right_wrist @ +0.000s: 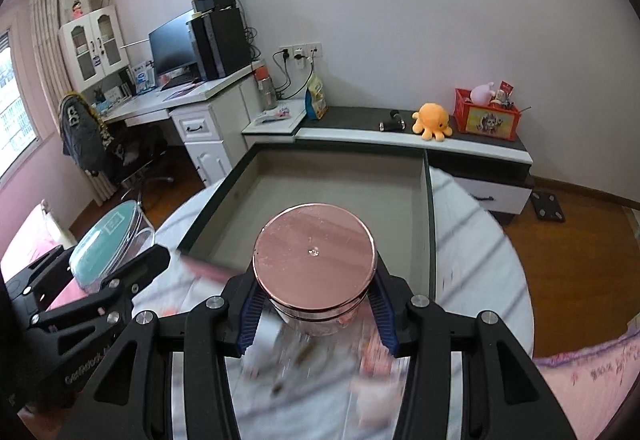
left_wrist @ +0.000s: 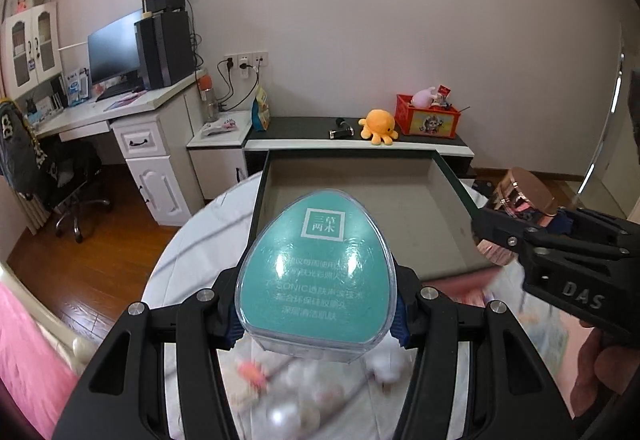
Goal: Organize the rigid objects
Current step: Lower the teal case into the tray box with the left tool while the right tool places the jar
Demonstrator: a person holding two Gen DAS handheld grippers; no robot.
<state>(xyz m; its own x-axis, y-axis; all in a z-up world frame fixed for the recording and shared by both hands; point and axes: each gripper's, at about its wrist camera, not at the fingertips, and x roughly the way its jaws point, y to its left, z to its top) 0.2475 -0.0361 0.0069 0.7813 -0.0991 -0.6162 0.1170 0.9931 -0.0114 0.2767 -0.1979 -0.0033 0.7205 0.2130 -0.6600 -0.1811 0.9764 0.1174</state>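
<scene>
My left gripper [left_wrist: 316,324] is shut on a clear egg-shaped case with a teal printed insert [left_wrist: 316,272], held in the air over the round table. In the right wrist view that teal case [right_wrist: 108,236] shows at the far left, with the left gripper [right_wrist: 104,280] below it. My right gripper [right_wrist: 316,316] is shut on a clear jar with a rose-gold round lid [right_wrist: 315,254]. The jar [left_wrist: 524,196] and the right gripper [left_wrist: 508,232] appear at the right of the left wrist view. Ahead of both lies an open dark-rimmed box [left_wrist: 264,192] with a grey floor [right_wrist: 340,180].
Blurred small items lie on the white striped tablecloth [right_wrist: 472,248] beneath the grippers. Behind the box runs a low black-and-white cabinet [right_wrist: 460,148] with an orange plush octopus [right_wrist: 432,120] and a red crate [right_wrist: 488,116]. A desk with a monitor [left_wrist: 114,48] and a chair [left_wrist: 60,168] stand left.
</scene>
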